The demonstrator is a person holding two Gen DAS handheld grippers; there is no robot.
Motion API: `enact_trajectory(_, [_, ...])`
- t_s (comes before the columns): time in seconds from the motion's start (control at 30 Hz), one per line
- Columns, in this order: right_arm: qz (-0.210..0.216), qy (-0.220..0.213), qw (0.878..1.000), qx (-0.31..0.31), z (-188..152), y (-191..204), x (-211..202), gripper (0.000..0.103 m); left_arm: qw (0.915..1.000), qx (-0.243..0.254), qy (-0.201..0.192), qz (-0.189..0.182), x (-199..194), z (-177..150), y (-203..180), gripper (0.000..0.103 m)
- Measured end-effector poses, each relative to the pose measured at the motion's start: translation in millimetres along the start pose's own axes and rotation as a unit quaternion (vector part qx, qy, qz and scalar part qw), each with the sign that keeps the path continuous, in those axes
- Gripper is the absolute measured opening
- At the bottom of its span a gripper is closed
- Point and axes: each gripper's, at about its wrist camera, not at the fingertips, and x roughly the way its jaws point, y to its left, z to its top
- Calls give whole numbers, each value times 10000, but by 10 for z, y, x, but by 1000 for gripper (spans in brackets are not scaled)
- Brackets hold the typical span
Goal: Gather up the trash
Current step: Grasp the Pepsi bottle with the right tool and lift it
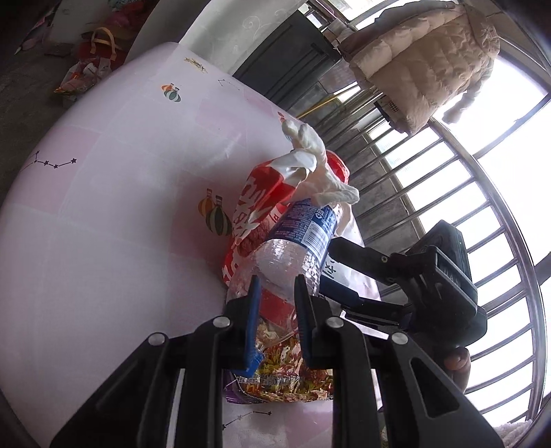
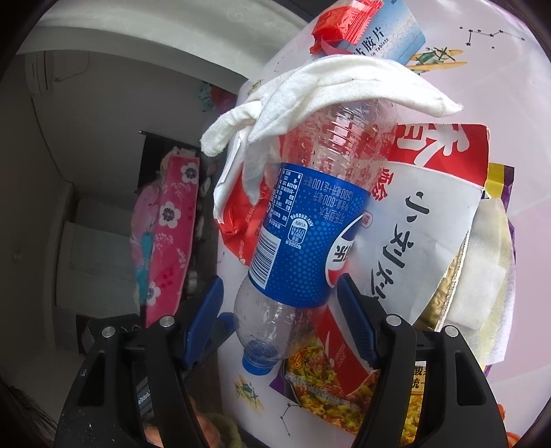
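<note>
A clear plastic bottle (image 1: 303, 227) with a blue label lies tilted on a heap of wrappers at the edge of the pink table (image 1: 120, 206). My left gripper (image 1: 277, 293) is shut on the bottle's crumpled clear base. My right gripper (image 2: 280, 303) straddles the bottle (image 2: 310, 234) just below the label, near its blue cap. Its jaws are open and the left pad stands clear of the plastic. A white cloth glove (image 2: 327, 82) drapes over the bottle's far end. Under the bottle lie a red-and-white snack bag (image 2: 430, 213) and a noodle wrapper (image 2: 327, 389).
A tablet box (image 2: 389, 31) and a red wrapper (image 2: 344, 20) lie further along the table. Window bars (image 1: 447, 206) and a hanging beige padded coat (image 1: 430, 69) stand beyond the table edge. Bags (image 1: 86, 72) lie on the floor at far left.
</note>
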Motion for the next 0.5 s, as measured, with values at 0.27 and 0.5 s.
enact_trajectory(0.27, [-302, 58, 9995, 13, 3, 23, 83, 68, 9996, -60, 53, -264, 93, 26, -66, 18])
enact_trajectory(0.5, [-411, -31, 9991, 83, -17, 24, 98, 68, 9994, 42, 90, -319, 186, 50, -148, 18])
